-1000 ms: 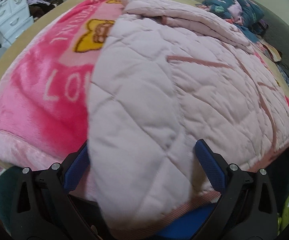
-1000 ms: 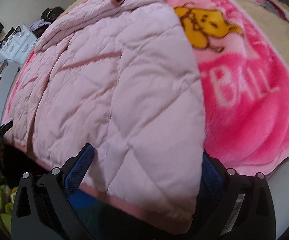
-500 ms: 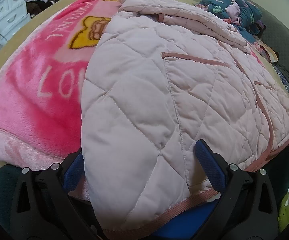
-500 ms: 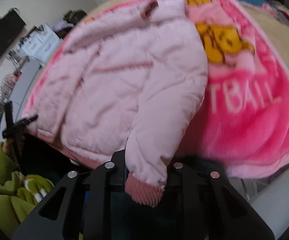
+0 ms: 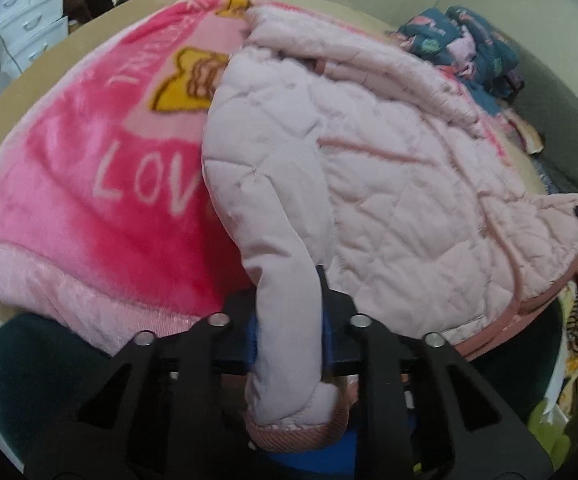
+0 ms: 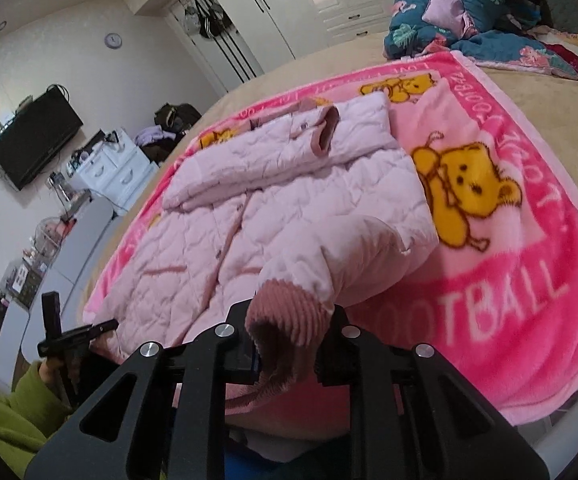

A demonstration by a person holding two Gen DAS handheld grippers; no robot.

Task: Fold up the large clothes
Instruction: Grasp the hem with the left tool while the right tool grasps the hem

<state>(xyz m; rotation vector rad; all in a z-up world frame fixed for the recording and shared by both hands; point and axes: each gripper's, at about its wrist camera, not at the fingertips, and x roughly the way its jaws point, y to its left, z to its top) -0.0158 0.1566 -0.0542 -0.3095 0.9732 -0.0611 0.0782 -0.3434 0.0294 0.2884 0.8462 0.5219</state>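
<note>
On the pink blanket (image 6: 529, 312), L & R hand-held grippers (image 5: 289, 320) (image 6: 289, 344) each clamp a jacket (image 6: 289, 208) hem.

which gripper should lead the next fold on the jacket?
Probably both together. Left gripper and right gripper each clamp a bottom corner of the jacket; its top is already folded, so neither looks better placed.

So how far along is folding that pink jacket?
Early on. Done: the jacket lies on the blanket, with one sleeve already folded across the top. In hand: the left gripper and the right gripper are each shut on the hem end, the right on a ribbed cuff. Left: the bottom has not yet been folded over the body.
</note>
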